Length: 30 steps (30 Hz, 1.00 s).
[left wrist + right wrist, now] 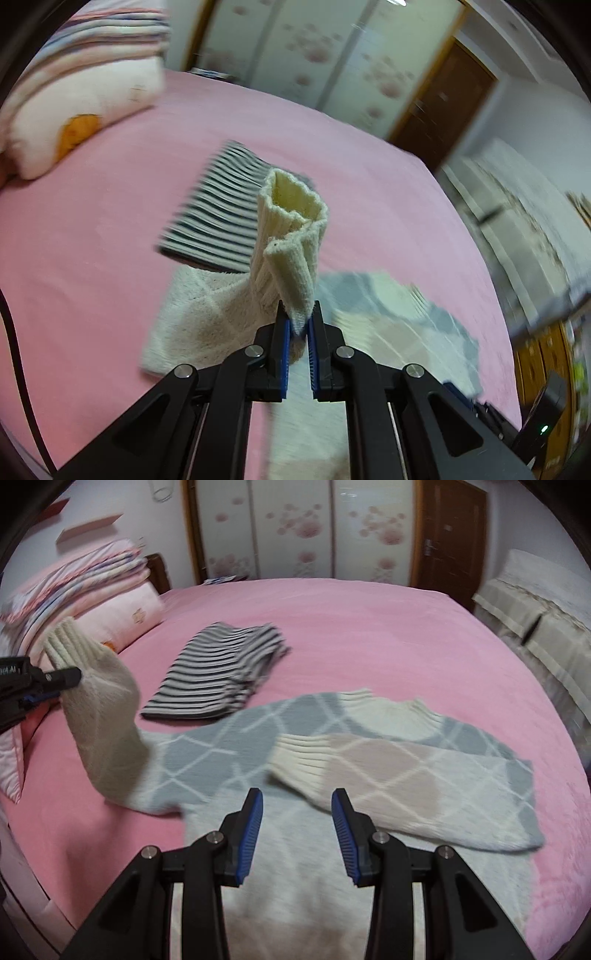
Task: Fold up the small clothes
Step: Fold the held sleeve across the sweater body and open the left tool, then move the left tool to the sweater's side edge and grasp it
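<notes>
A small cream, grey and beige diamond-patterned sweater (280, 834) lies on the pink bed (369, 635). Its right sleeve (388, 775) is folded across the chest. My left gripper (299, 325) is shut on the cream cuff of the left sleeve (291, 236) and holds it raised above the bed; it also shows at the left edge of the right wrist view (70, 677), with the lifted sleeve (99, 716) bent upward. My right gripper (297, 805) is open and empty, hovering over the sweater's body.
A folded black-and-white striped garment (218, 672) lies behind the sweater. Pillows and stacked bedding (92, 590) sit at the left. A wardrobe (295, 528) and door stand behind the bed, and a covered bench (546, 627) is at the right.
</notes>
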Available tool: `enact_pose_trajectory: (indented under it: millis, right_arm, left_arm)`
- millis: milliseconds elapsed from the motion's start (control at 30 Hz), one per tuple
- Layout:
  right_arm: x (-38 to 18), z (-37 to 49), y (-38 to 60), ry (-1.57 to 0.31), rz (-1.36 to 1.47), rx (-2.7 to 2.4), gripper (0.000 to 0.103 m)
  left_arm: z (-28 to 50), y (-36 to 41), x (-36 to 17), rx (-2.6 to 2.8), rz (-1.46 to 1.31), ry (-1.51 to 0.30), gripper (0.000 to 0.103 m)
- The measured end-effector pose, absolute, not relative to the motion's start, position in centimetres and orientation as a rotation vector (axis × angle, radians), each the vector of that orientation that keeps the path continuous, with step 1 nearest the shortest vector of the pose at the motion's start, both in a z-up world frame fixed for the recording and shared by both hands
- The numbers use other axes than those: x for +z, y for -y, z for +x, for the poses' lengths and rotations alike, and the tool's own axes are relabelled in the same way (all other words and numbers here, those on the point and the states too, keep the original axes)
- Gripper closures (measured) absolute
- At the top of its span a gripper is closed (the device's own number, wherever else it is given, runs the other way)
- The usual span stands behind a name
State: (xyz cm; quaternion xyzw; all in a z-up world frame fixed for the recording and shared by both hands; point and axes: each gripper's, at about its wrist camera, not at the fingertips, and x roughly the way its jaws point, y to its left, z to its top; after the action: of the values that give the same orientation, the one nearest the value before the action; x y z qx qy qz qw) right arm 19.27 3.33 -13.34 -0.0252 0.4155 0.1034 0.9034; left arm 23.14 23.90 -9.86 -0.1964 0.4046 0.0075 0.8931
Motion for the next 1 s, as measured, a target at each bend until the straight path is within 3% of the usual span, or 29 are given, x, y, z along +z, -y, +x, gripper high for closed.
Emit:
enact_pose_trajectory:
  millis: [233, 433, 500, 600, 667, 733, 1000]
  right_arm:
    - [-15.4, 19.1, 3.2, -0.887, -0.005, 0.130, 0.064]
    - [-17.7, 19.4, 7.0, -0.934, 0.039, 0.087, 0.064]
    - [-18.1, 19.5, 7.5, -0.946, 0.049, 0.087, 0.064]
    - [-18.6, 19.7, 7.7, -0.954, 0.066, 0.095, 0.064]
    - [-18.7, 19.8, 7.7, -0.956, 0.073, 0.101, 0.064]
    - [-18.8, 19.8, 7.5, -0.959, 0.078, 0.111, 0.064]
    - [-19.0, 20.0, 6.5, -0.980, 0.107, 0.191, 0.064]
  left_arm:
    - [24.9, -14.4, -16.8, -0.073, -0.348, -0.949, 0.097]
    - [24.5, -11.1, -21.8, -0.072, -0.268, -1.025, 0.095]
    - [24.2, -10.9, -22.5, -0.076, -0.252, -1.041, 0.088]
    - [23.6, -10.8, -22.8, -0.095, -0.269, -1.052, 0.066]
    - [22.5, -10.8, -23.0, -0.090, -0.279, -1.044, 0.043]
    - [21.5, -11.1, -22.8, -0.086, -0.290, -1.027, 0.030]
    - [17.6, -13.6, -20.6, -0.055, -0.242, -0.957, 0.030]
